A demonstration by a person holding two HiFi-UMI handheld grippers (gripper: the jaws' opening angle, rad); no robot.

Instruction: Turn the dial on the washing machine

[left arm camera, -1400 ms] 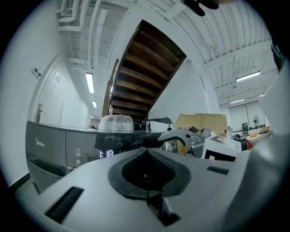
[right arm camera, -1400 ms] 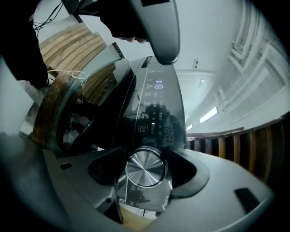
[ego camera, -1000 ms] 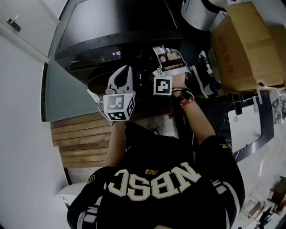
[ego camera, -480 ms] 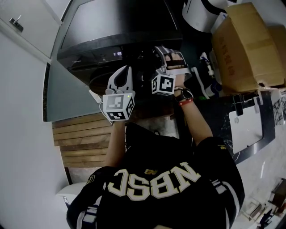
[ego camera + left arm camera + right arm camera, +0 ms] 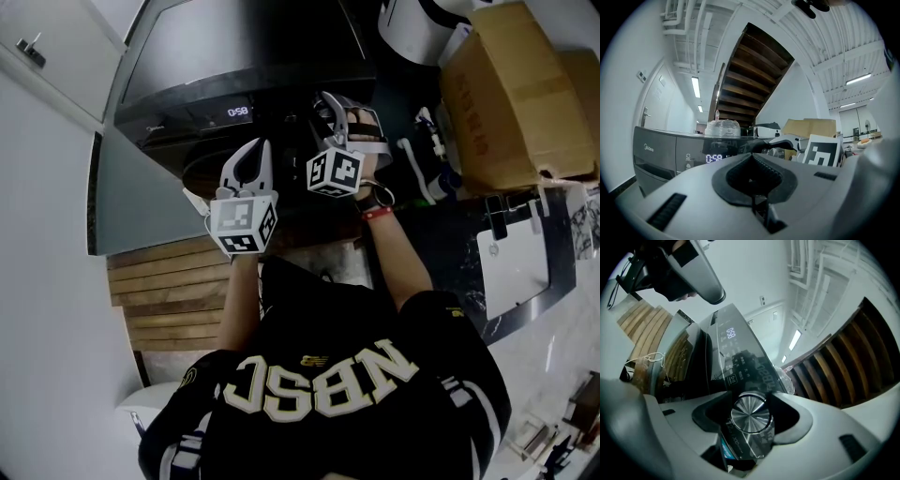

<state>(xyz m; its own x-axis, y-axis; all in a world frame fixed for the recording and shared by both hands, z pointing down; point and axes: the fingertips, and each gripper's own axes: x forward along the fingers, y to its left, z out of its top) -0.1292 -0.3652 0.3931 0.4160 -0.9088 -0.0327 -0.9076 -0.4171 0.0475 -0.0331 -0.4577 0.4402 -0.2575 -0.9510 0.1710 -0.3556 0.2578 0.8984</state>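
Note:
The black washing machine [image 5: 244, 47] stands in front of me, its lit display [image 5: 237, 112] reading 0:58. In the right gripper view the silver dial [image 5: 749, 417] sits between the jaws of my right gripper [image 5: 751, 401], whose pads press on both its sides. In the head view the right gripper [image 5: 330, 111] reaches the control panel, and the dial itself is hidden behind it. My left gripper [image 5: 251, 155] hovers just left of it, apart from the panel, jaws shut on nothing. In the left gripper view its tips [image 5: 751, 157] meet below the display [image 5: 714, 158].
A large cardboard box [image 5: 511, 94] stands right of the machine. Wooden steps [image 5: 169, 291] lie at the lower left beside a white cabinet [image 5: 47, 56]. A plastic-wrapped bundle [image 5: 723, 127] rests on top of the machine.
The right gripper has twisted on the dial; its marker cube swung left. The display went from 1:18 to 0:58. The left gripper has barely moved.

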